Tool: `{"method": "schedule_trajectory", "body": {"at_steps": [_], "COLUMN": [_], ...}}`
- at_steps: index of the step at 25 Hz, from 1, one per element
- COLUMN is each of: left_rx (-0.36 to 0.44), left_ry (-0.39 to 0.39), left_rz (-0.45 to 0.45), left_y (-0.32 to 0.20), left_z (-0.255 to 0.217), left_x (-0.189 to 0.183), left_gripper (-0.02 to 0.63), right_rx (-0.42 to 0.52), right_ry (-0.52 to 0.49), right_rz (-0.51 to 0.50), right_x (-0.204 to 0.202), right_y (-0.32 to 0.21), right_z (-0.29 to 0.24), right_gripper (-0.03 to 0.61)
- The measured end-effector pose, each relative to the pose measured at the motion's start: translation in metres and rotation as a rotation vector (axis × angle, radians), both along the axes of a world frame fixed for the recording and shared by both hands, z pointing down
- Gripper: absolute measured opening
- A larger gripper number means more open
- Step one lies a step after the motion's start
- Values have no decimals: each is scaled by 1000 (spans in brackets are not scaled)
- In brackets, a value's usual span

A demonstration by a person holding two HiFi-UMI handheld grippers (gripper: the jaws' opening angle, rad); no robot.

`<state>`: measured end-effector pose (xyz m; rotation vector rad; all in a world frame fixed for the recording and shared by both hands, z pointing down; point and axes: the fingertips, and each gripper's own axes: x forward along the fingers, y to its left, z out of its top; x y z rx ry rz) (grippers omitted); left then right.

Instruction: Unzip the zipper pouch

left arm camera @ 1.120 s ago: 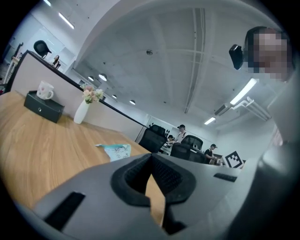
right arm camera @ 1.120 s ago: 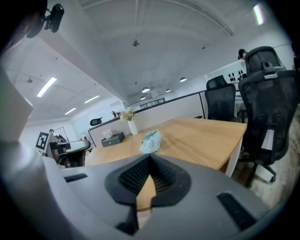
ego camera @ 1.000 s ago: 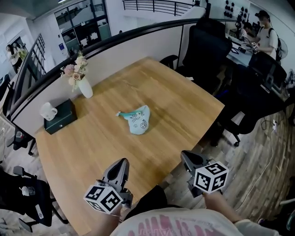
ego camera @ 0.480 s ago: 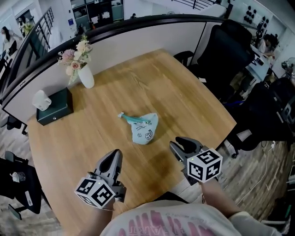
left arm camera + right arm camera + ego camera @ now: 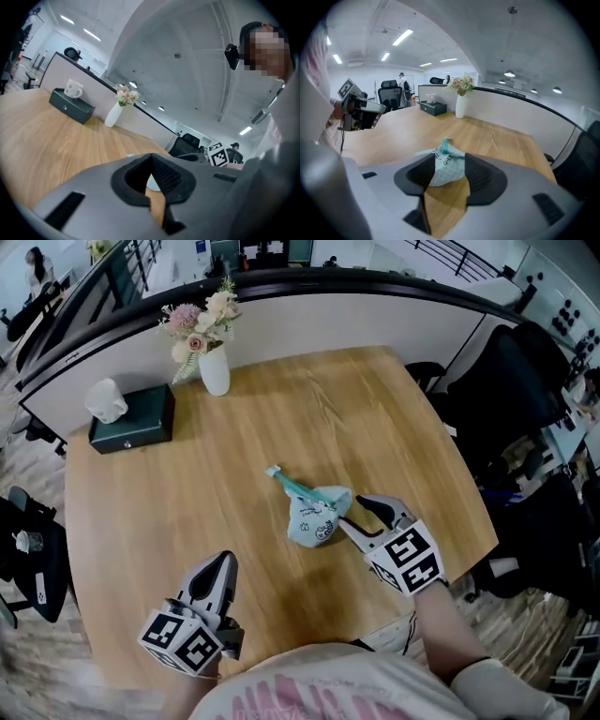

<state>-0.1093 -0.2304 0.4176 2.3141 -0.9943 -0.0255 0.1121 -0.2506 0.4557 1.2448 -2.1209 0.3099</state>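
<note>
A light blue zipper pouch (image 5: pixel 315 516) with a teal zipper strip lies near the middle of the wooden table (image 5: pixel 234 484). My right gripper (image 5: pixel 360 515) sits just to its right, low over the table. Its jaws have just been opening and stand wide, open. In the right gripper view the pouch (image 5: pixel 448 162) shows between the two pads, right at their tips, and neither pad presses on it. My left gripper (image 5: pixel 221 566) hovers over the near table edge, well to the left of the pouch, shut and empty (image 5: pixel 152 182).
A white vase of flowers (image 5: pixel 214 369) and a dark box (image 5: pixel 131 420) with a white mug (image 5: pixel 105 399) on top stand at the far left of the table. Black office chairs (image 5: pixel 511 381) crowd the table's right side.
Both grippers moved forward over the table toward the pouch. The right gripper rolled, went from shut to wide open and now sits beside the pouch. The left stayed shut.
</note>
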Motion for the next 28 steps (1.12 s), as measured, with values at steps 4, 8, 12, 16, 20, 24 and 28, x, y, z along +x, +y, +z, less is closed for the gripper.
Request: {"method": "schedule_trajectory", "body": {"at_steps": [4,8,12,16,20,24,28], "left_rx": [-3,-15,-12,-8,4,14,37], "left_ry": [-5,-2,-8,-21,-35,-41,-39], "left_rz": [-118,-215,-284,-336,-379,-423,-449], "left_y": [4,11,22,37,54,66,74], "left_z": [-2,1,-1,-5,-10,-15,-24], "left_x": [-11,-14,-13,-6,0,4,12], "left_gripper": [0,0,0,1,1,0,1], "right_rx": [-13,-8,2,18,-1,-6,-1], "right_ry": [108,220,229,224,180,145,95], "right_rz": [-198,-384,-468,-496,-508,-515,-520], "right_x": [-4,-14,-26,-28,-27,-26,-26], "right_y": [-14,-20,-24,-29,-27,-25,-24], "right_z": [8,16,20,26,28,26,20], "right_gripper": [202,202,189,154,94,71,59]}}
